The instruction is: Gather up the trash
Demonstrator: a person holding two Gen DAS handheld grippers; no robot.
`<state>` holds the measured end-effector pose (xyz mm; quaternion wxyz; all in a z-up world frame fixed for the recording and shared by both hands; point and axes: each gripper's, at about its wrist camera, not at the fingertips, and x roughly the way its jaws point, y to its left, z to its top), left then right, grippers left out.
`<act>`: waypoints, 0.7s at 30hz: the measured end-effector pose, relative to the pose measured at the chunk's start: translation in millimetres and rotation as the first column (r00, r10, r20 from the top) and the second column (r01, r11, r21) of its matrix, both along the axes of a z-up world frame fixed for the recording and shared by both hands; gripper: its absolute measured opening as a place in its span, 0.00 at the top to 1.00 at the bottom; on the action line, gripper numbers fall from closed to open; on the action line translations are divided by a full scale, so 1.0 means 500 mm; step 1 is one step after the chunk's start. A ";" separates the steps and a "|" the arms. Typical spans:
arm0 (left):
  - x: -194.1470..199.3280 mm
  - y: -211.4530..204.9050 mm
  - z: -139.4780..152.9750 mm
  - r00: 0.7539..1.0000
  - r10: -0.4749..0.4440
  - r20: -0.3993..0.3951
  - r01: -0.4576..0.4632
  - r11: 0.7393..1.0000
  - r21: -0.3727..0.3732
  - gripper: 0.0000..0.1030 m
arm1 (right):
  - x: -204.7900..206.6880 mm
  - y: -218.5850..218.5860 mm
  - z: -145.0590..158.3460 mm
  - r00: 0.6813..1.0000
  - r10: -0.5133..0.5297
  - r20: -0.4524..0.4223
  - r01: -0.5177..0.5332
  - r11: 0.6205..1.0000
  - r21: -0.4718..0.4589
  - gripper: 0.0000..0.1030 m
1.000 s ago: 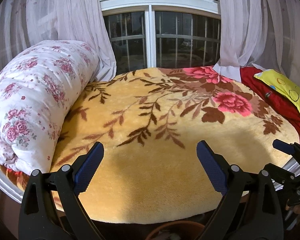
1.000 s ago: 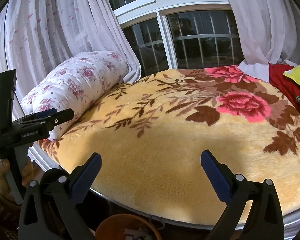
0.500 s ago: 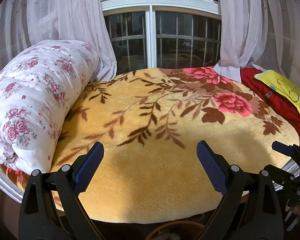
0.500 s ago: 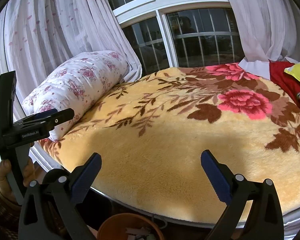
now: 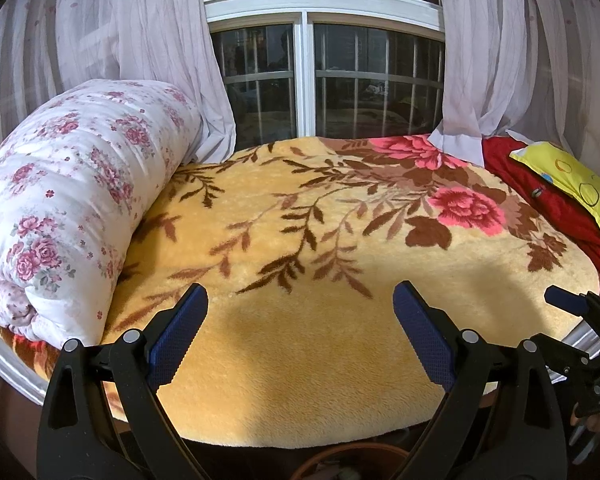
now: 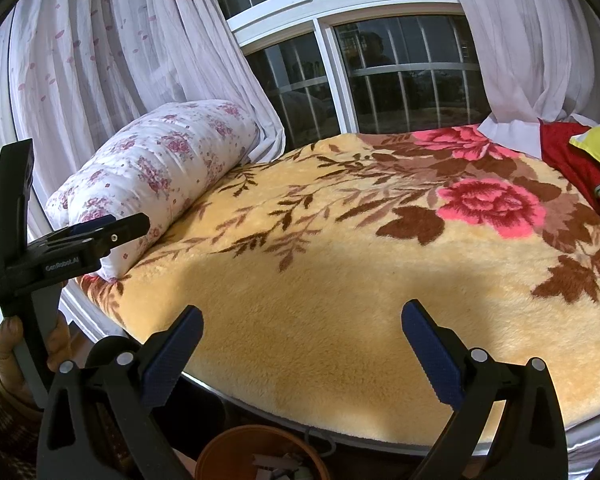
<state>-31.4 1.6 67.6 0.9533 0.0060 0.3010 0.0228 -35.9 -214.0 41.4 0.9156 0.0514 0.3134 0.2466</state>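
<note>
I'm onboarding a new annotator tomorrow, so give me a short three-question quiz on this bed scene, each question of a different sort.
1. True or false: the left gripper is shut on a piece of trash.
2. Multiple choice: where does the rolled white quilt with pink flowers lie on the yellow plush blanket with red roses? A) left side B) right side C) middle
3. Fill in: below the bed's near edge, between the fingers of the right gripper, stands a round ____-coloured bin with scraps in it.

Key: 1 false, both grippers are open and hold nothing; 2 A; 3 brown.
</note>
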 end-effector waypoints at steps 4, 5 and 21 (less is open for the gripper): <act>0.000 0.002 -0.001 1.000 -0.002 0.000 0.002 1.000 0.002 0.11 | -0.001 0.001 0.000 1.000 0.001 -0.001 -0.001 1.000 0.001 0.05; -0.001 0.001 0.000 1.000 0.000 0.000 0.000 1.000 0.002 0.11 | 0.000 0.001 0.000 1.000 -0.002 0.000 0.002 1.000 0.000 0.05; 0.000 0.001 0.002 1.000 0.001 0.004 -0.001 1.000 0.003 0.11 | -0.008 0.002 0.002 1.000 0.001 0.009 -0.001 1.000 0.003 0.05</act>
